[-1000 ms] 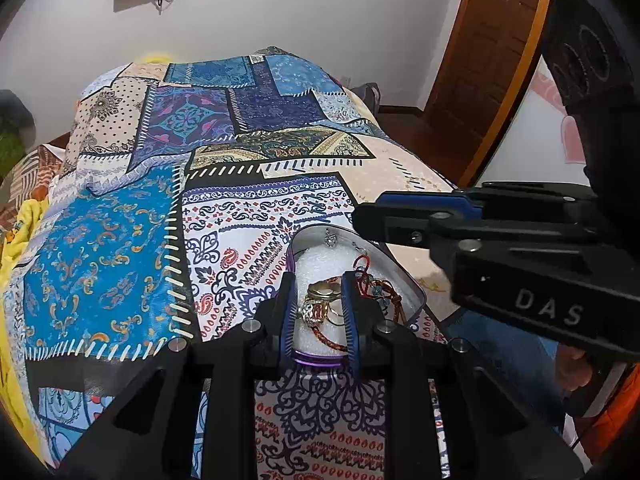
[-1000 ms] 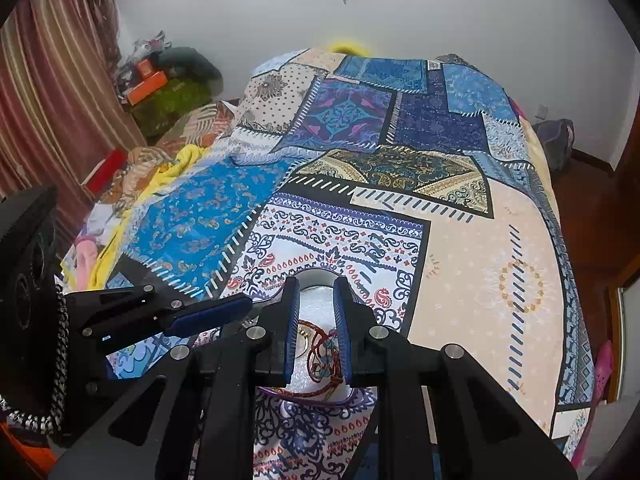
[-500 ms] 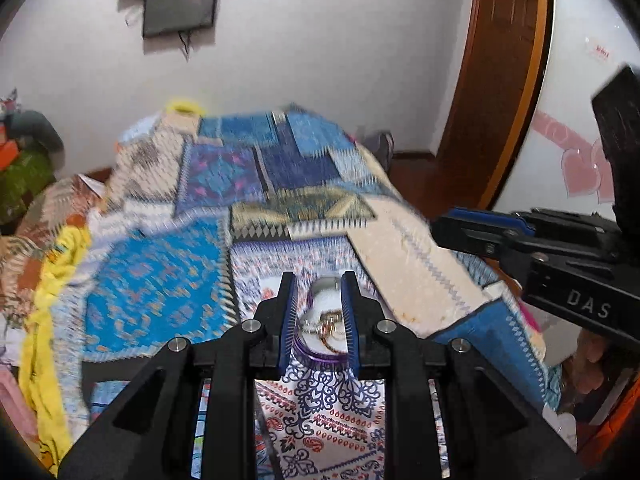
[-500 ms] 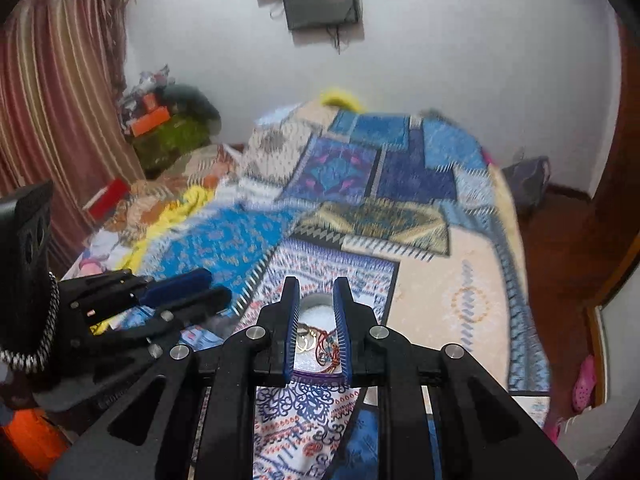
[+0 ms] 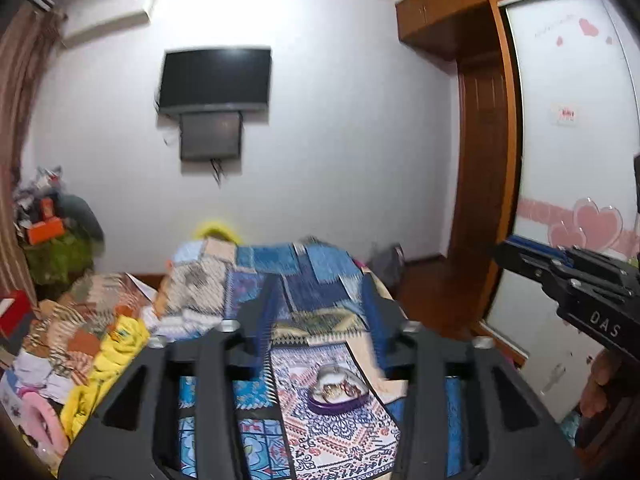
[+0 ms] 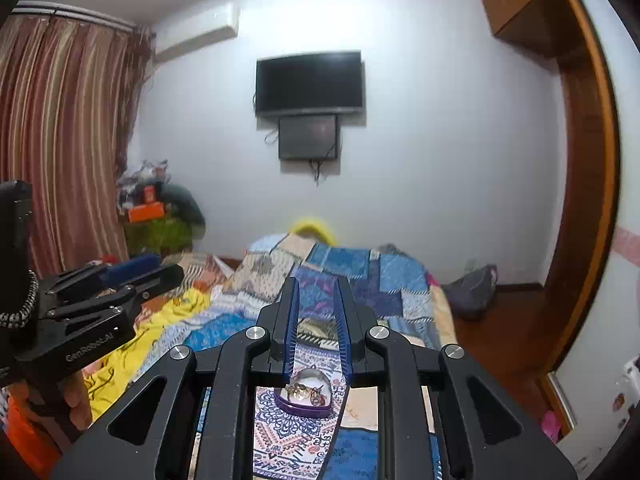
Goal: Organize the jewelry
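A purple heart-shaped jewelry box (image 5: 338, 390) with a clear lid lies on the patchwork bedspread (image 5: 320, 272), with gold and red pieces inside. Both grippers are held high above it and well apart from it. My left gripper (image 5: 320, 314) is opening and has nothing between its blurred fingers. In the right wrist view the box (image 6: 306, 394) shows low between the finger bases. My right gripper (image 6: 316, 314) is shut to a narrow slit and holds nothing. Each gripper appears in the other's view: the left gripper (image 6: 136, 274) at the left edge, the right gripper (image 5: 516, 250) at the right edge.
A television (image 6: 309, 82) hangs on the far white wall. Clothes and a yellow cloth (image 5: 116, 356) are heaped left of the bed. A striped curtain (image 6: 60, 140) hangs at the left. A wooden door (image 5: 484, 176) and a wardrobe panel with pink hearts (image 5: 576, 184) stand on the right.
Both grippers have risen and tipped up, so the box has shrunk and dropped low in each view. The left jaws have spread apart. The right jaws keep the same narrow gap.
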Demonstrator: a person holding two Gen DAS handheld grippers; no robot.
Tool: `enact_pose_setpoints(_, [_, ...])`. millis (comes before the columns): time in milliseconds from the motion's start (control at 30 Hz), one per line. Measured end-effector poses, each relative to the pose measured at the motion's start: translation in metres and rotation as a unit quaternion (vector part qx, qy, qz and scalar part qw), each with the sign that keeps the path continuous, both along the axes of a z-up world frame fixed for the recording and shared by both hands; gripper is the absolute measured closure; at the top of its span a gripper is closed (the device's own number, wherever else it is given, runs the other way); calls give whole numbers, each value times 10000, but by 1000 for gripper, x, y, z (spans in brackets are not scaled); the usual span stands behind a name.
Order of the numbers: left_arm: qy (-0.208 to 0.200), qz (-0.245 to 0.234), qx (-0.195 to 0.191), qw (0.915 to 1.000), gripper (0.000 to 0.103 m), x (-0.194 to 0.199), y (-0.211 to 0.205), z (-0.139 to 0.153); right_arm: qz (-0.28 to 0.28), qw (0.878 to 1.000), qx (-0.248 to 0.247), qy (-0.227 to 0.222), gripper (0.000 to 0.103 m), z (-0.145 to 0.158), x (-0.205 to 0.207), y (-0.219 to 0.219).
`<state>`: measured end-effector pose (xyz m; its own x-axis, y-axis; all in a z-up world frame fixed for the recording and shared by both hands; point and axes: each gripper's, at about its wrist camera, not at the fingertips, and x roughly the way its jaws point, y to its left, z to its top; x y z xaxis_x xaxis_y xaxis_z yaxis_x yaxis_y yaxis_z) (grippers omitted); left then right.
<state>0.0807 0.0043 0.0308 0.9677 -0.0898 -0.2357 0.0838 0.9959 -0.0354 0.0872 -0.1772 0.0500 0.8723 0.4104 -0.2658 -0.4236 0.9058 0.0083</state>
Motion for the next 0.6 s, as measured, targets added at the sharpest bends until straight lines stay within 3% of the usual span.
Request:
enact_pose_setpoints(33, [-115,61,-13,9999,40,-9,0,3,-40,10000,43,-58,84,2,-8,-1])
enact_pose_setpoints(100, [-312,206,-28,9993,24,-24,0,7,-129,9998,102,-147,65,2,-15,-3])
enact_pose_setpoints(167, [-450,313,-68,9985,6,-34,0,9,-292,9990,160,-308,28,1,-22,-2])
enact_pose_setpoints(433, [-653,497,147,9965,1,-54,-10,9,-666,9948,173,-754,2,7,-41,2])
enact_pose_setpoints(600, [-620,498,173,9967,1,-57,-13,8,-683,9948,176,-730,2,5,-41,1])
